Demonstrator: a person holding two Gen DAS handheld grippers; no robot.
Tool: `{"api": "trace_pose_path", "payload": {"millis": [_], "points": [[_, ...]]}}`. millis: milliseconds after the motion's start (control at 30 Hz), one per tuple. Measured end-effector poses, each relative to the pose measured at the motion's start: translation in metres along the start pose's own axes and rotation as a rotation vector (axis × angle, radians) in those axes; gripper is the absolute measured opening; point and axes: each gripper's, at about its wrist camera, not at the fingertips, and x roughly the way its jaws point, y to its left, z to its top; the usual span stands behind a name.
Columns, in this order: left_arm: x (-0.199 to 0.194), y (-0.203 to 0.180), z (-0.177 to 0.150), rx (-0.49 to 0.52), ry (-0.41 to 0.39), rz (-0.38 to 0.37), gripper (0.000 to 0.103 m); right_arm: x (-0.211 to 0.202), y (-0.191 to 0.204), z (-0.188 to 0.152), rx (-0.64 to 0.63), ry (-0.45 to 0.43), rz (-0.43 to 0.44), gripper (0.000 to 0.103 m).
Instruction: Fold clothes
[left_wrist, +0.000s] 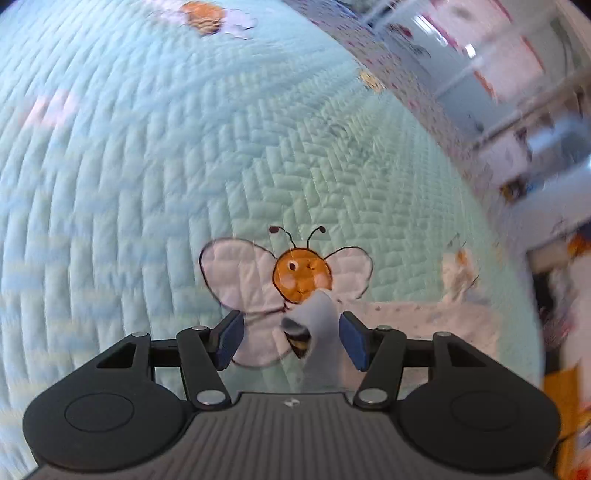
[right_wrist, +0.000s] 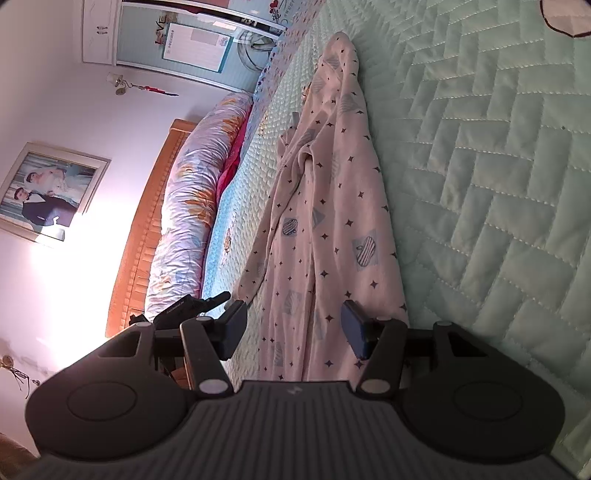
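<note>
Blue pads of the left gripper (left_wrist: 291, 339) are seen standing apart over a pale quilt (left_wrist: 147, 166). A fold of light cloth rises between them, close against the right-hand pad; whether it is pinched cannot be told, since the other pad stands clear of it. Behind the fold a printed bee (left_wrist: 301, 275) is noted on the quilt. That view is blurred towards its edges.

The right gripper (right_wrist: 291, 328) is also found with its jaws apart — neither pad is pressing on anything. The garment (right_wrist: 325, 221), pink-white with small dark stars and striped apple motifs, is laid out lengthwise on the quilt, running away from the gripper and passing between the pads. It is creased along its length and only partly flattened. Beside the quilt a rolled floral duvet (right_wrist: 184, 206) is recorded against a wooden headboard (right_wrist: 147, 236) — a framed picture (right_wrist: 48, 192) is hung on the wall.
</note>
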Motion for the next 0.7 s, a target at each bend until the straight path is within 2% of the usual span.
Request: {"api": "trace_pose_path", "payload": {"millis": [133,233,500,533,600,633,667,700], "points": [[-0.001,0.015,-0.007,-0.139,0.010,-0.142,0.065,0.002,0.002,0.000,-0.002,0.002,-0.015,0.058],[0.009,0.015,-0.007,-0.188,0.011,-0.186,0.065,0.002,0.002,0.000,-0.013,0.006,-0.030,0.058],[0.021,0.002,-0.007,-0.168,0.030,-0.197,0.064,0.004,0.007,-0.004,-0.028,0.017,-0.082,0.058],[0.019,0.004,-0.008,-0.168,0.029,-0.198,0.060,0.005,0.008,-0.004,-0.031,0.017,-0.086,0.058],[0.021,0.004,-0.005,-0.147,0.035,-0.180,0.040,0.005,0.010,-0.005,-0.035,0.017,-0.090,0.058],[0.023,0.002,-0.002,-0.129,0.041,-0.166,0.011,0.005,0.010,-0.005,-0.034,0.016,-0.091,0.058],[0.023,0.000,-0.003,-0.111,0.039,-0.157,0.005,0.005,0.010,-0.006,-0.037,0.018,-0.093,0.058],[0.018,-0.003,-0.004,-0.089,0.015,-0.156,0.005,0.004,0.011,-0.006,-0.041,0.020,-0.095,0.058]]}}
